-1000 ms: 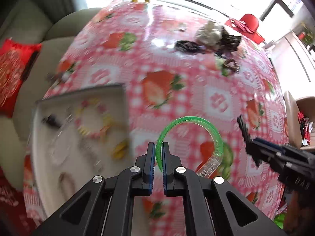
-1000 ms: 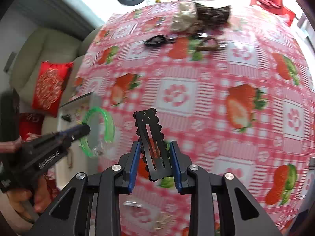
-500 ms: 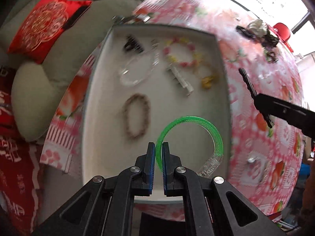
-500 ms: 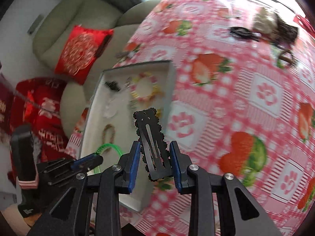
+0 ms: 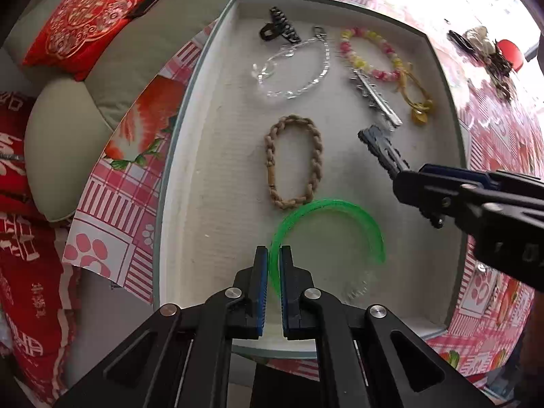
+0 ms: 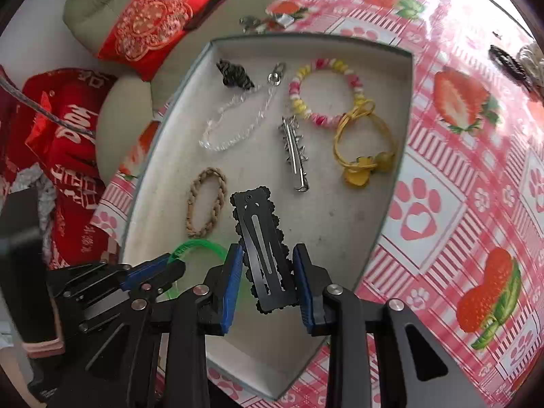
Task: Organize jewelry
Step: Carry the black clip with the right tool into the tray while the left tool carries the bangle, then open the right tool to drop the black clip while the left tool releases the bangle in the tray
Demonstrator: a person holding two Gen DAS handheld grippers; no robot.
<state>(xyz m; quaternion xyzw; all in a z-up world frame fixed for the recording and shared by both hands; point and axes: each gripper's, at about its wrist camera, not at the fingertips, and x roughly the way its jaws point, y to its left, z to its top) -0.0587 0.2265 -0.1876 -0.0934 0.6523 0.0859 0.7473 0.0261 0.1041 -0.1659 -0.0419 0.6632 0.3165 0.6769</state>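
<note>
My left gripper (image 5: 273,255) is shut on a green bangle (image 5: 367,227) and holds it low over the near part of a white tray (image 5: 176,156). My right gripper (image 6: 268,251) is shut on a black scalloped hair clip (image 6: 261,238) over the same tray (image 6: 397,156), right of the left gripper (image 6: 170,265). The clip also shows in the left wrist view (image 5: 380,146). In the tray lie a braided tan bracelet (image 5: 294,161), a clear bead bracelet (image 5: 292,68), a pink-yellow bead bracelet (image 5: 370,51), a silver clip (image 5: 374,97), a yellow hair tie (image 5: 416,98) and a small black claw clip (image 5: 278,29).
The tray sits at the edge of a table with a pink strawberry cloth (image 6: 459,136). More hair items (image 5: 482,47) lie far across the table. A beige sofa (image 5: 68,129) with a red cushion (image 5: 88,13) is beyond the table's left edge.
Both grippers have swung from over the tablecloth to over the white tray and come lower. Each keeps its hold: the bangle in the left, the black clip in the right.
</note>
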